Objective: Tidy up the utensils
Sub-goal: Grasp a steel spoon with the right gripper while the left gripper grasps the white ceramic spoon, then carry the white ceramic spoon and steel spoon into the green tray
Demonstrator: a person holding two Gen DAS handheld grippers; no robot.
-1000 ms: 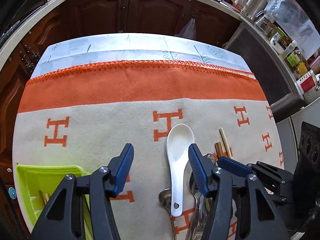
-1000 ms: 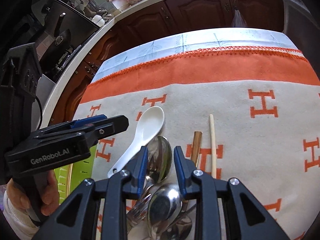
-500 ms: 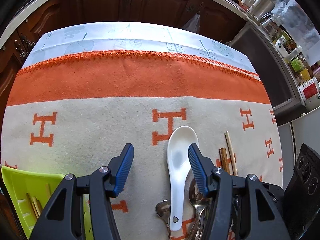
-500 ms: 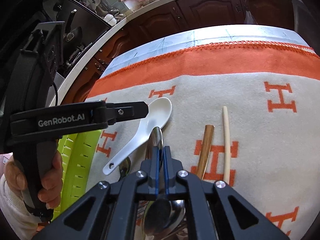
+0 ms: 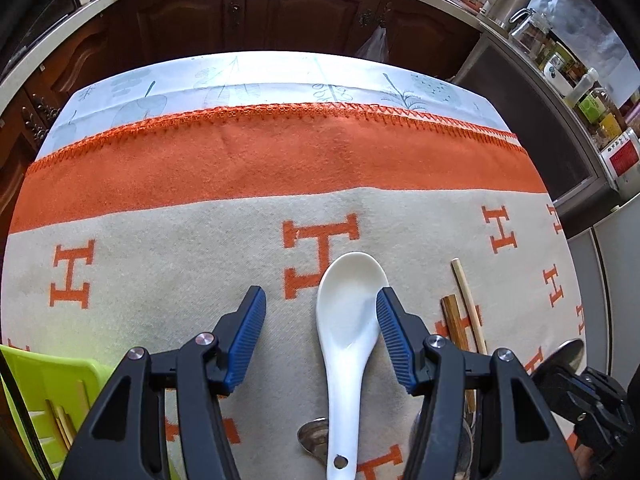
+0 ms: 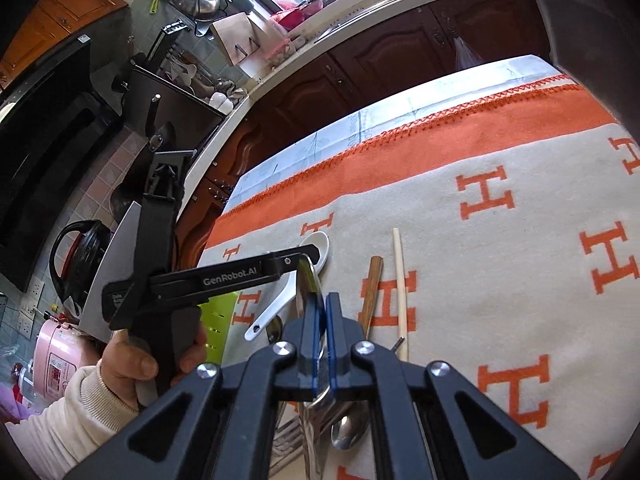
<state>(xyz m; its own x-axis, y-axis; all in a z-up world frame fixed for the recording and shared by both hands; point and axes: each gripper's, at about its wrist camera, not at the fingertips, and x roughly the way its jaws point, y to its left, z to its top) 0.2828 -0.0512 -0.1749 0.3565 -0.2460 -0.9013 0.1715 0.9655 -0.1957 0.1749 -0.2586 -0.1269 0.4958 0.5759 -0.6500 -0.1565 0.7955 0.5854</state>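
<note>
My left gripper (image 5: 320,312) is open above the cloth, with the white ceramic spoon (image 5: 348,344) lying between its fingers, closer to the right one. My right gripper (image 6: 321,306) is shut on a metal spoon (image 6: 308,280), lifted and tilted, its bowl sticking out past the fingertips. Below it lie more metal spoons (image 6: 352,428) in a pile. A brown chopstick (image 6: 372,292) and a pale chopstick (image 6: 400,292) lie on the cloth to the right. The white spoon (image 6: 280,300) shows in the right wrist view too, partly behind the left gripper (image 6: 280,264).
A green slotted tray (image 5: 44,400) with chopsticks in it sits at the near left, also in the right wrist view (image 6: 218,328). The beige and orange cloth (image 5: 200,248) covers the table. Dark cabinets (image 5: 260,12) and a crowded counter stand beyond the far edge.
My right gripper closed on a metal spoon and raised it off the pile, swinging left. My left gripper stayed open and shifted slightly over the white spoon.
</note>
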